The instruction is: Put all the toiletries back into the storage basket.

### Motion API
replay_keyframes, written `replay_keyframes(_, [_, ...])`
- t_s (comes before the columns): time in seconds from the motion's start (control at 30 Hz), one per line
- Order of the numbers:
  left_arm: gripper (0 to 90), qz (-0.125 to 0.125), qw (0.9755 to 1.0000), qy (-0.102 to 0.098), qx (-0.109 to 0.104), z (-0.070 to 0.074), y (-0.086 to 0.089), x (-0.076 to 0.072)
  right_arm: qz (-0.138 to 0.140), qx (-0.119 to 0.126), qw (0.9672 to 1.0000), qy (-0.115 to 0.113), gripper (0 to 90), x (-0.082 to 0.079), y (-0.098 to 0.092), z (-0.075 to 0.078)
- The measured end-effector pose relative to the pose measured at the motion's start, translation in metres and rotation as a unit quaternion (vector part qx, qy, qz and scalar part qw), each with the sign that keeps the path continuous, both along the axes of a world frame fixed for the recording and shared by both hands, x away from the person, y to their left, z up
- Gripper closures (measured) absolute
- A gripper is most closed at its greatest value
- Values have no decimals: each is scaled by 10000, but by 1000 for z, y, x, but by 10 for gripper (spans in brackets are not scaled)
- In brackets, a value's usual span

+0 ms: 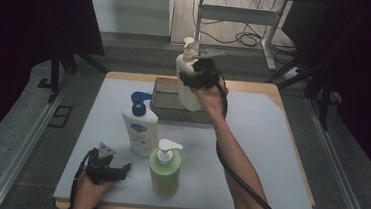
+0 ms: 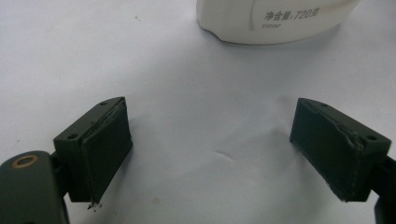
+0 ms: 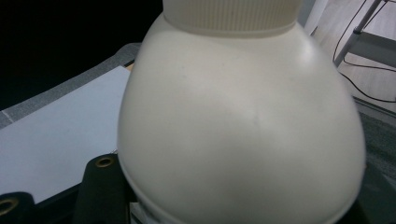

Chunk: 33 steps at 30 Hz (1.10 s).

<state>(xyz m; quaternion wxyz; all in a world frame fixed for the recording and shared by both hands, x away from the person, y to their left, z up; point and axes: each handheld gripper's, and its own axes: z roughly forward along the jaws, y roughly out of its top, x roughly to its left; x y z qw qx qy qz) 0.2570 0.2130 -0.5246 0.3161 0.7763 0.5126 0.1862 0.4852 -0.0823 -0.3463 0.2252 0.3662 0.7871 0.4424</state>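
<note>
**Cream pump bottle being carried over the tray at the far edge**

Near the front left corner of the worktop [image 1: 271, 141], the left gripper [image 1: 118, 171] is resting low on the pale mat, its jaws standing wide apart with nothing between them. In the left gripper view, bare mat is lying between the two black pads [image 2: 108, 151], and the base of the white bottle with the blue pump [image 1: 140, 126] is standing just ahead of them, apart from both.

Just to the right of that gripper, close to the front edge, the green bottle [image 1: 165, 168] is standing upright. The blue-pump bottle is standing upright behind it and a little to the left, toward the middle of the worktop.

Farther back, the person's right forearm is reaching across the worktop to the far edge. There the right gripper [image 1: 195, 80] is clamping the cream pump bottle [image 1: 187, 82] around its upper body, jaws partly closed on its width. The bottle's long axis is standing upright, pump head on top, and it is sitting at or just over the dark tray [image 1: 165, 108] at the middle of the far edge; whether its base is touching the tray cannot be told. In the right gripper view, the cream pump bottle's rounded shoulder [image 3: 238, 130] is pressing right up against the gripper.

Judging from this, the coming move turns on the bottle's base lining up straight above the tray floor, and the right hand is plainly the nearer one.
</note>
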Motion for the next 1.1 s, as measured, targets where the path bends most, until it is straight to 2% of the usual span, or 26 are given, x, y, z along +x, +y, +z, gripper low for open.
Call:
replay_keyframes(0.6, [118,-6,10000,7,14,0,0,0,-111,4,9999,-38,392,19,8,-20])
replay_keyframes(0.83, [118,-5,10000,7,13,0,0,0,-61,-61,10000,-6,392,19,10,-31])
replay_keyframes(1.1, [118,-9,10000,9,20,0,0,0,-11,-134,9999,42,390,14,13,-35])
